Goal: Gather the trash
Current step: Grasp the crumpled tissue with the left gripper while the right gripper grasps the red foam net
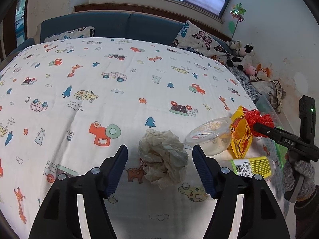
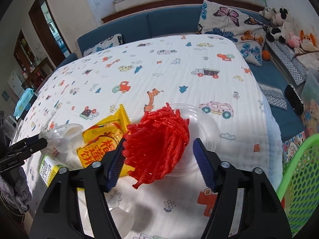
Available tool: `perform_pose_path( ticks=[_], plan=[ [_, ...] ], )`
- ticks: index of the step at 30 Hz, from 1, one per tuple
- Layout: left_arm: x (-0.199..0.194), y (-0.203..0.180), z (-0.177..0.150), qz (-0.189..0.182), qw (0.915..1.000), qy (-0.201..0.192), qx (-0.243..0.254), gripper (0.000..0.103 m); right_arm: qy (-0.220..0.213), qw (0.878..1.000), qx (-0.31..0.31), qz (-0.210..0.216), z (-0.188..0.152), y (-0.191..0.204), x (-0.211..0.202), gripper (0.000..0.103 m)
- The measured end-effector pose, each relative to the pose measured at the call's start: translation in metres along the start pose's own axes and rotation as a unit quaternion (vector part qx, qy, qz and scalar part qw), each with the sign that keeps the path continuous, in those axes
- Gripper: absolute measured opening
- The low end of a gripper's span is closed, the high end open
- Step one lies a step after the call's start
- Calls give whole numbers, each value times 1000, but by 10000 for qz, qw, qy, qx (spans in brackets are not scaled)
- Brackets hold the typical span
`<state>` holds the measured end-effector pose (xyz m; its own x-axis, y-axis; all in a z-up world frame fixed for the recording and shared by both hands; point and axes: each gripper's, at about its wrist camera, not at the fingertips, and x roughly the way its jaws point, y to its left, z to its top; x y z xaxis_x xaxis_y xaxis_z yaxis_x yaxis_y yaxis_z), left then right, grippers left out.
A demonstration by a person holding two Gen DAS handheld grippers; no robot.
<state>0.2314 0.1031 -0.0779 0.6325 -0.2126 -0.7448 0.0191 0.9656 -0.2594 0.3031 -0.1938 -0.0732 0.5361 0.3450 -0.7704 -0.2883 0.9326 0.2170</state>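
Crumpled, cream-coloured paper (image 1: 163, 156) lies on the printed cloth (image 1: 79, 75) between the fingers of the left gripper (image 1: 160, 166), which stand apart on either side of it without pressing; nothing is grasped there. For a clean pickup the jaws should be lowered until the pads (image 1: 117, 169) flank the widest part of the wad, then closed firmly, since loose paper compresses and can slip out of a light pinch.

Further right a clear plastic tub (image 1: 209, 136) lies on its side, touching a yellow snack wrapper (image 1: 240, 137), with a yellow-labelled bottle (image 1: 253, 166) just beside them.

At the right, the red foam netting (image 2: 157, 145) is seen between the fingers of the right gripper (image 2: 159, 162). One pad (image 2: 116, 165) looks to be against the netting, while the other is held clear of it, so no grip is judged to be made. The netting rests partly on a clear plastic lid (image 2: 201, 123), which should be left behind. The bundle is best taken low and centred, so that dangling strands are not dragged.

A green mesh basket (image 2: 299, 169) stands at the far right, judged to be the place for the trash.
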Motion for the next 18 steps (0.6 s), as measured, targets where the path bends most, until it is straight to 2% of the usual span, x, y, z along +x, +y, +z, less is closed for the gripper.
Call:
perform_pose_path(
  ticks=[6,8,11,18],
  plan=[
    [5,-4,-1,-138,9998,69,79,64,-27,10000,-38,23,-2,1,-1,51],
    [7,-5,-1,-159,9998,83,115,56,-60,10000,-48,19,-2,2,-4,49],
    [11,-4,0,-225,9996,134,45,47,-131,9999,-20,41,-2,1,-10,48],
    [4,-3,-1,-239,9997,26,-39,42,-338,9993,28,162,-6,2,-33,48]
  ],
)
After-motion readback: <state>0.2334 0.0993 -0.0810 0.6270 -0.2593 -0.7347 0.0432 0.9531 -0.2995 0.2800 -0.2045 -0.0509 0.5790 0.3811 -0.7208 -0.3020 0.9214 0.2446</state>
